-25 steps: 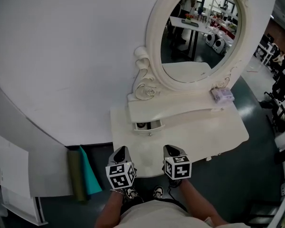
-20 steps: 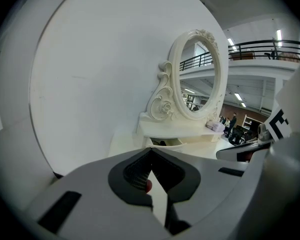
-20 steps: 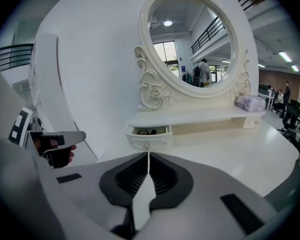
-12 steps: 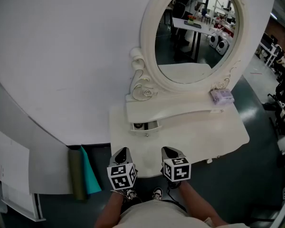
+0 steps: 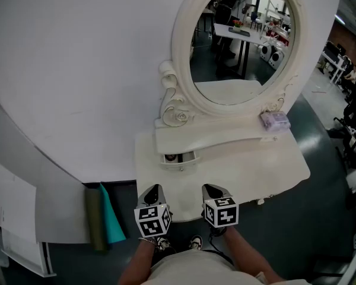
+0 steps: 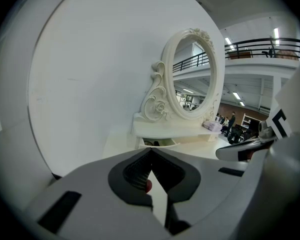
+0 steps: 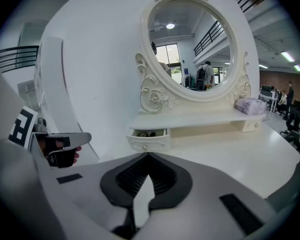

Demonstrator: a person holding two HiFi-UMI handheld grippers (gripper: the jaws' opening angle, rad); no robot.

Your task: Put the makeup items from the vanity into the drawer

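Hovering | left tool (image 5: 153,187) closed | right tool (image 5: 213,187) closed | 1 drawer (image 5: 181,157), open | 1 purple pack (image 5: 275,120)

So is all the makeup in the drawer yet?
Nearly, it seems. The little drawer is open with dark things inside. The left gripper and right gripper are shut and empty. A purple pack sits on the shelf, not yet put away.

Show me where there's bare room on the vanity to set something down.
The tabletop is bare all across, from the open drawer rightward. The shelf is free up to the purple pack at its right end; only there is it crowded.
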